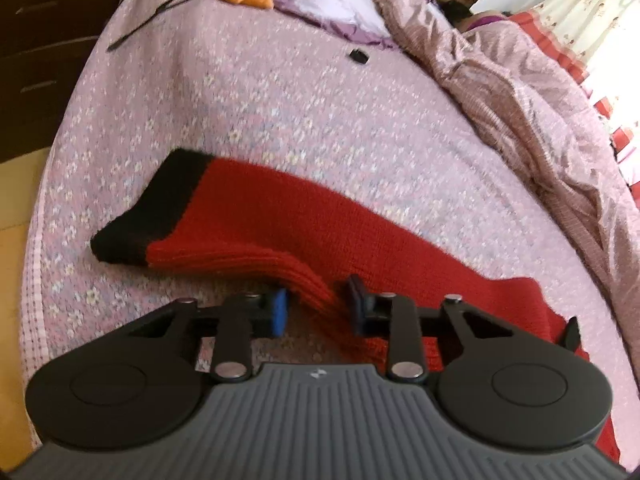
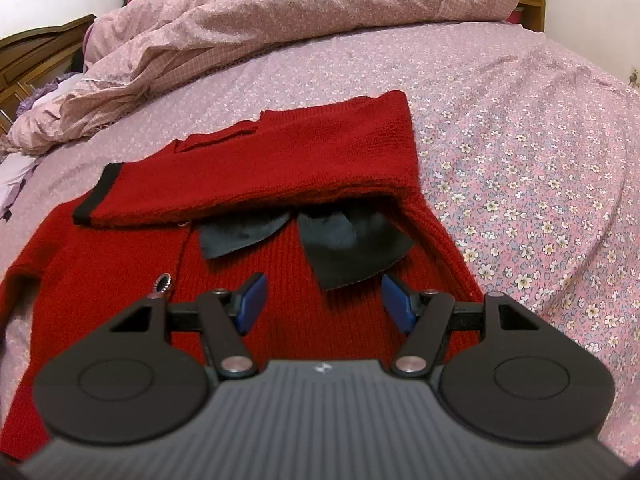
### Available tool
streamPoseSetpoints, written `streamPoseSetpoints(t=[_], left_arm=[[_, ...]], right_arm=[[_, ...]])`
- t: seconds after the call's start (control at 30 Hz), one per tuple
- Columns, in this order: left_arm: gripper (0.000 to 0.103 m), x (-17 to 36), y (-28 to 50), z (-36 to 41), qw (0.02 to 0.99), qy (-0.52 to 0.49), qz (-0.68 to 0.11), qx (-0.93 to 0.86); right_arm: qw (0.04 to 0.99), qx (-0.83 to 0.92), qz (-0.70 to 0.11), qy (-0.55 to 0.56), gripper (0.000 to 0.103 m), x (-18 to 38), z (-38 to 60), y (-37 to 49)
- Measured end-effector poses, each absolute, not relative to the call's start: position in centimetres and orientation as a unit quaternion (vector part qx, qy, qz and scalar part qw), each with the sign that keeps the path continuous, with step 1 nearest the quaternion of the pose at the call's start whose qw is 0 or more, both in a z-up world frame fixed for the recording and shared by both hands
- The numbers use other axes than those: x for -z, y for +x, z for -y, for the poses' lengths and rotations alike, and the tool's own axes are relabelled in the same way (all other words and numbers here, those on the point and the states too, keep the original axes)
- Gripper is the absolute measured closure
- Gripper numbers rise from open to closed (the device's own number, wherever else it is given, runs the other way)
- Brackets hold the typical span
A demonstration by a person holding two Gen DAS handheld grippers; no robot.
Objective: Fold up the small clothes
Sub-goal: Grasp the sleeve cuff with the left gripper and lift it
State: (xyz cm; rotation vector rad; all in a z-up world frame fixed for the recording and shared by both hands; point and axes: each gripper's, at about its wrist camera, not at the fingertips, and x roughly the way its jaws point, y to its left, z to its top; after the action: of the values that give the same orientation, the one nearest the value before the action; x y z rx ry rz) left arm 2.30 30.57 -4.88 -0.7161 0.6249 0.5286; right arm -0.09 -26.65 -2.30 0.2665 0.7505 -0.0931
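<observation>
**Left pinch on sleeve, right waiting**

Left hand-held gripper (image 1: 316,306) pinches the red knit sweater's (image 2: 280,168) sleeve (image 1: 248,220), presumably to fold it inward. Right hand-held gripper (image 2: 323,304) hovers spread over the body, spread on the floral bed (image 2: 540,160).

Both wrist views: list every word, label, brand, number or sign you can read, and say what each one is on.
No readable text in either view.
Small pale logo mark on the grey ribbed body of the left hand-held gripper: a symbol, no letters.
Same mark on the right hand-held gripper: no letters.
Red sweater: no label showing.
</observation>
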Motion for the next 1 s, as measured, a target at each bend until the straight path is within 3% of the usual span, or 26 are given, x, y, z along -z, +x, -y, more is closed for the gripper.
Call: streamPoseSetpoints(t=[0.37,0.47,0.77,1.0], left_arm=[[0.069,4.7,3.4,-31.0,0.86,-0.333,-0.298,-0.248],[0.073,3.8,3.2,-30.8,0.87,-0.318,-0.288,-0.242],[0.086,-1.8,3.1,-30.8,0.899,-0.322,-0.224,-0.194],[0.087,-7.6,5.3,-28.0,0.929,-0.301,-0.178,-0.122]], right_arm=[[0.92,0.045,-0.367,0.129,0.038,2.3,26.6,0.0],[0.921,0.044,-0.365,0.129,0.038,2.2,26.6,0.0],[0.923,0.038,-0.359,0.13,0.038,1.9,26.5,-0.1],[0.926,0.035,-0.352,0.133,0.038,1.6,26.5,-0.5]])
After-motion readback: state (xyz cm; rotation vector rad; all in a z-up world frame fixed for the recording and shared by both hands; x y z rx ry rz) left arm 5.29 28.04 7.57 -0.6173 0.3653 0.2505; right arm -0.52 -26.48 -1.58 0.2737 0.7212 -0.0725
